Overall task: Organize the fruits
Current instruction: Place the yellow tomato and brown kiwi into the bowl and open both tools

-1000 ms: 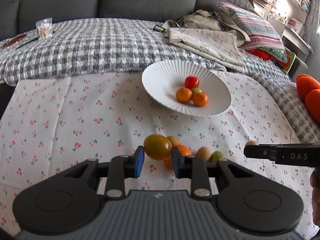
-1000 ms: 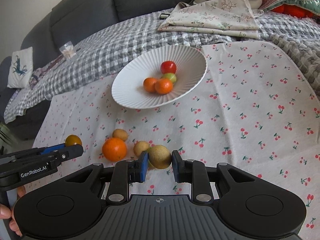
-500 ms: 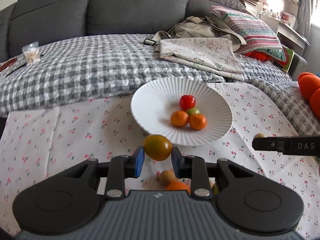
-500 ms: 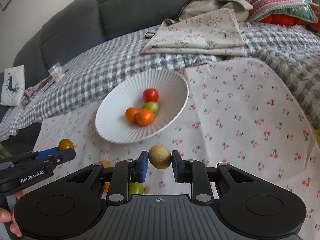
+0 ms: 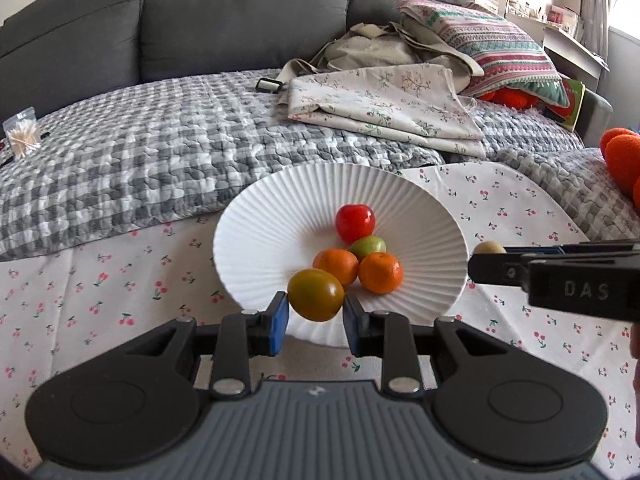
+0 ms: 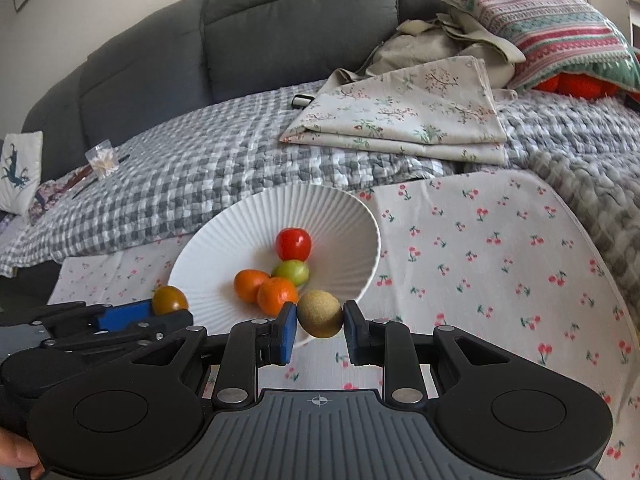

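A white ribbed plate (image 5: 256, 240) (image 6: 224, 236) sits on the cherry-print cloth and holds a red tomato (image 5: 355, 218), a green fruit (image 5: 369, 245) and two oranges (image 5: 380, 273). My left gripper (image 5: 316, 306) is shut on a brown-green tomato (image 5: 316, 295), held over the plate's near rim. My right gripper (image 6: 320, 322) is shut on a fuzzy tan kiwi (image 6: 319, 313), held at the plate's near right rim. The right gripper shows in the left wrist view (image 5: 486, 254), the left one in the right wrist view (image 6: 168, 312).
The cherry-print cloth (image 6: 480, 248) lies over a grey checked blanket (image 5: 140, 148) on a grey sofa. Folded floral fabric (image 5: 384, 100), a striped pillow (image 5: 492, 52) and orange plush shapes (image 5: 624, 156) lie behind and right. A bag of cotton swabs (image 5: 20, 140) is far left.
Both grippers have lifted their fruit off the cloth and moved forward to the plate. The loose fruits on the cloth have dropped out of view beneath the grippers.
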Tool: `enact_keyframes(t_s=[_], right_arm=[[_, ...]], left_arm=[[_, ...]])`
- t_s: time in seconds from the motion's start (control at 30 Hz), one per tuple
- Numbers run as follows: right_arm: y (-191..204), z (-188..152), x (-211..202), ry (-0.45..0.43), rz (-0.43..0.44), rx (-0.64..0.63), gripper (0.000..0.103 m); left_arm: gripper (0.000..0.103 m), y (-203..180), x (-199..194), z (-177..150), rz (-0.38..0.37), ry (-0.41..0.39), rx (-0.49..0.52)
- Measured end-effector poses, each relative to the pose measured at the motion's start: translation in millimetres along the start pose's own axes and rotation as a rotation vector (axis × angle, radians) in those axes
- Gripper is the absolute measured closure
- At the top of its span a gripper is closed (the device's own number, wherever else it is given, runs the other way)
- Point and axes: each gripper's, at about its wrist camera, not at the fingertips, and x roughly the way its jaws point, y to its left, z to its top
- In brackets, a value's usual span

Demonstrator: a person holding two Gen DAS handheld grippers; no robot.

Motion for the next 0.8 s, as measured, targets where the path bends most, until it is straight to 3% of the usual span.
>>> enact_keyframes(t_s=[0.47,0.53,0.6,0.7,0.8], right_arm=[[7,1,37,-0.007,-0.029,-0.043,0.078],[7,2,38,-0.006,-0.025,-0.030,0.077],[6,2,35,-0.017,-0.026,-0.018,0.070],[0,8,23,-0.048,-0.002,0.024,0.064],[-10,15,13,-0.065,0.016,0.087,0.060]], left_arm=[[0.074,-6,26,-4,-0.010,0.009,0.033],[0.066,-5,24,-3,-0.017,0.006,0.030],[0.049,-3,18,-1,-0.020,-0.018,0.019],[0.041,1,6,5,-0.030,-0.056,0.005],[0.041,7,-3,8,-0.038,-0.069,-0.019]])
